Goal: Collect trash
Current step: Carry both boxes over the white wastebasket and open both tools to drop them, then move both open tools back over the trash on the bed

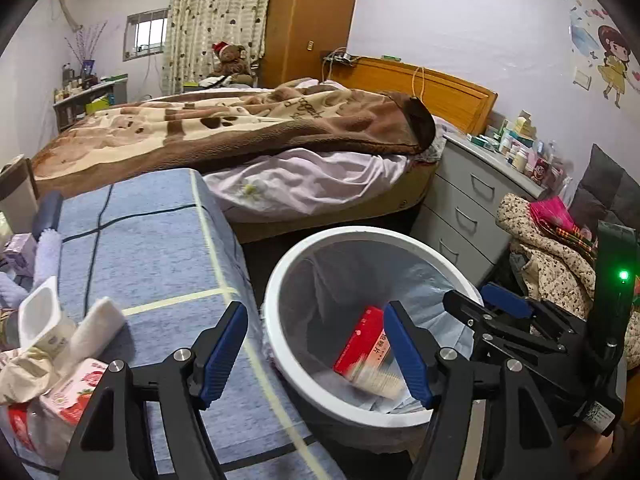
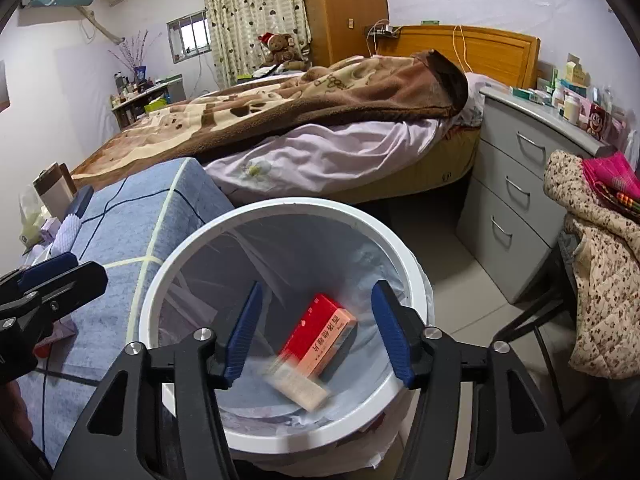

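Observation:
A white trash bin [image 1: 280,344] with a pale liner stands on the floor beside the blue-covered table [image 1: 160,248]. It also shows in the right wrist view [image 2: 160,280]. Inside lie a red box [image 2: 316,332] and a blurred pale box [image 2: 298,388]; the left wrist view shows the red box [image 1: 356,344] too. My right gripper [image 2: 316,332] is open and empty above the bin. My left gripper [image 1: 316,352] is open and empty over the bin's left rim. More trash sits on the table's left: a white cup [image 1: 38,316], a strawberry carton [image 1: 72,392], crumpled paper [image 1: 24,372].
A bed [image 1: 240,128] with a brown blanket lies behind the table. A grey drawer unit [image 2: 520,200] stands to the right, with bottles on top. A chair with a floral jacket [image 2: 600,280] is at far right. A tissue pack [image 1: 100,324] lies on the table.

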`<state>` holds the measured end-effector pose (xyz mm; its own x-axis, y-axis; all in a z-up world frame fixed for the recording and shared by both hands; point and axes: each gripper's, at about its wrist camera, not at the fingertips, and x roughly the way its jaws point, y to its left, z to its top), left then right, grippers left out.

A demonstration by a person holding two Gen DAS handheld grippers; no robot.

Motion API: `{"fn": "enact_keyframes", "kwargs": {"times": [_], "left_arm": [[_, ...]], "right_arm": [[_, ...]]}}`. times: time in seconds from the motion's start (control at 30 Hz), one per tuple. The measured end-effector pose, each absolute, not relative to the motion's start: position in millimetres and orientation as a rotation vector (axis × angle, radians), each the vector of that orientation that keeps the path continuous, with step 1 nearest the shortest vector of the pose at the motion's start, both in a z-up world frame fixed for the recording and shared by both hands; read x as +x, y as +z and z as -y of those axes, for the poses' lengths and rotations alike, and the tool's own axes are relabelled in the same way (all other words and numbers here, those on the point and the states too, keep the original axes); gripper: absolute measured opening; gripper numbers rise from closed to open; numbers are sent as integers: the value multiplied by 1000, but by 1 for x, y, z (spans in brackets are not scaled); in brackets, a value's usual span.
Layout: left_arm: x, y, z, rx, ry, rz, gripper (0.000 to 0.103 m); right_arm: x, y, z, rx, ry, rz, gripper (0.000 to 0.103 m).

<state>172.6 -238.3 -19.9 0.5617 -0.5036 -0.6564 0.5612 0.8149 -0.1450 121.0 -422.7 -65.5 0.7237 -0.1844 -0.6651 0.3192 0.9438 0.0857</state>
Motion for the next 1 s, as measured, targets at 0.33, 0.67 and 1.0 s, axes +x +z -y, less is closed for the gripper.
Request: {"fn": "enact_keyframes", "kwargs": {"times": [0.33,0.67,1.0], "left_arm": [[162,-8,196,44,-551,-711,71],[145,5,124,-6,-422,-667,74],[136,3,43,-79,-267,-673,77]], "right_arm": [[125,-57,404,191,-242,-685,59],[129,-45,363,188,-101,-639,68],[140,-47,318,179,40,-649,69]]}}
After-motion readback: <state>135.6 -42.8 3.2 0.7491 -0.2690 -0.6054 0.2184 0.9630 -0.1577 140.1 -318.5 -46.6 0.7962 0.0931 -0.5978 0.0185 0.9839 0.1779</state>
